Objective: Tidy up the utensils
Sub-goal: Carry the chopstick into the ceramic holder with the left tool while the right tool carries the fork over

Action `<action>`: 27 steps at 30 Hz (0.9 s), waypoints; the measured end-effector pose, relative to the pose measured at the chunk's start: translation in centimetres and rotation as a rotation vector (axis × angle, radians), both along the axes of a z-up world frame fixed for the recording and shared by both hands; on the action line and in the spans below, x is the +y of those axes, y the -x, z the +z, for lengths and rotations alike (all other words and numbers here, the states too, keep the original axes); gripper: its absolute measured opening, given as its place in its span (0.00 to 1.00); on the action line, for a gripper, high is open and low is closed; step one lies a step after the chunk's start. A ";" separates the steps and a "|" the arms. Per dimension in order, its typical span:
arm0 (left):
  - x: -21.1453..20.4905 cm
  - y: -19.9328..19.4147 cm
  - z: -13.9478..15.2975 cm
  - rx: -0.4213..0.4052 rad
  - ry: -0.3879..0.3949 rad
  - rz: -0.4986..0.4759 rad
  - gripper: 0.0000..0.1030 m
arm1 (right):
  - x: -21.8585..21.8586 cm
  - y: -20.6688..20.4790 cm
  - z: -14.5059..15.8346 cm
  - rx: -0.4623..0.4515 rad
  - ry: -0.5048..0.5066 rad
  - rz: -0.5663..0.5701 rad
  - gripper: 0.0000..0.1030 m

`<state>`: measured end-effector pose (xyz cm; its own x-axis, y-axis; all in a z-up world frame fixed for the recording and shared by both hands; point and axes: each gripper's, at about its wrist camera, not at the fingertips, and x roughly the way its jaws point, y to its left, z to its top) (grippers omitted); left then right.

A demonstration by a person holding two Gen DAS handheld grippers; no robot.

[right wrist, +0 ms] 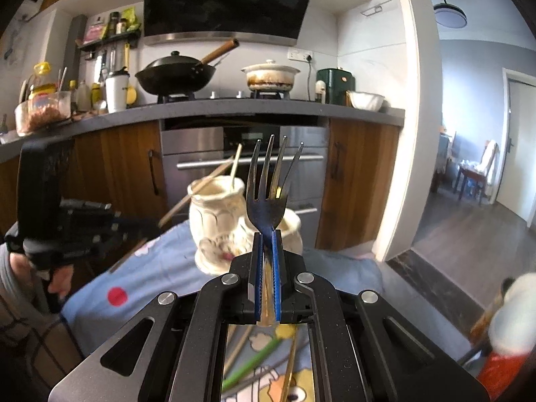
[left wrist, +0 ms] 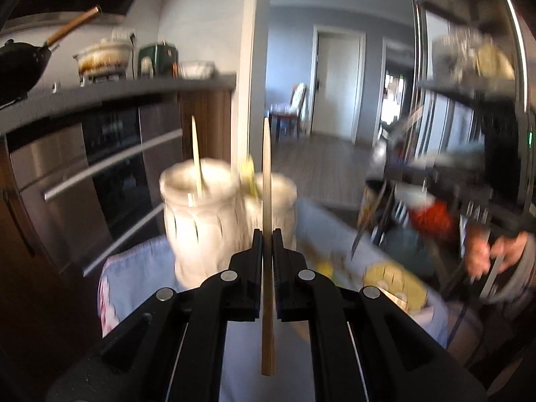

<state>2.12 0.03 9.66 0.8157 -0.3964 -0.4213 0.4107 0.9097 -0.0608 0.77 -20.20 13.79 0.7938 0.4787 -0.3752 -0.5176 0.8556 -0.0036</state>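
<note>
While both grippers are clenched, the left gripper (left wrist: 267, 234) pinches a chopstick (left wrist: 267, 181) near mid-length, its tip standing upright, and the right gripper (right wrist: 267, 234) clamps a fork (right wrist: 271, 181) by the neck just below the tines. Both look light and rigid; the smooth steel fork could slip or swivel in a narrow pinch, so a hold near the neck seems soundest. More utensils (right wrist: 258, 361) lie on the cloth (right wrist: 160, 268) below. Beyond, two cream jars (right wrist: 217, 214) stand touching on the table, one holding a stick (left wrist: 197, 154).

no legible text, bottle labels too blurred and small to read
</note>
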 end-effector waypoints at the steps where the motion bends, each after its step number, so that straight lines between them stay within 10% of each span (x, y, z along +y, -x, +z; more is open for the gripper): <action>1: 0.2 -0.5 0.6 -0.017 0.022 0.006 0.06 | 0.3 -0.3 0.4 -0.007 0.003 0.004 0.06; 14: 2.1 -9.5 4.3 -0.155 0.215 0.110 0.06 | 2.7 -6.6 4.6 -0.045 -0.042 -0.014 0.06; 27: 2.4 -11.9 0.5 -0.137 0.174 0.161 0.06 | 3.9 -11.1 0.2 0.049 -0.061 -0.074 0.06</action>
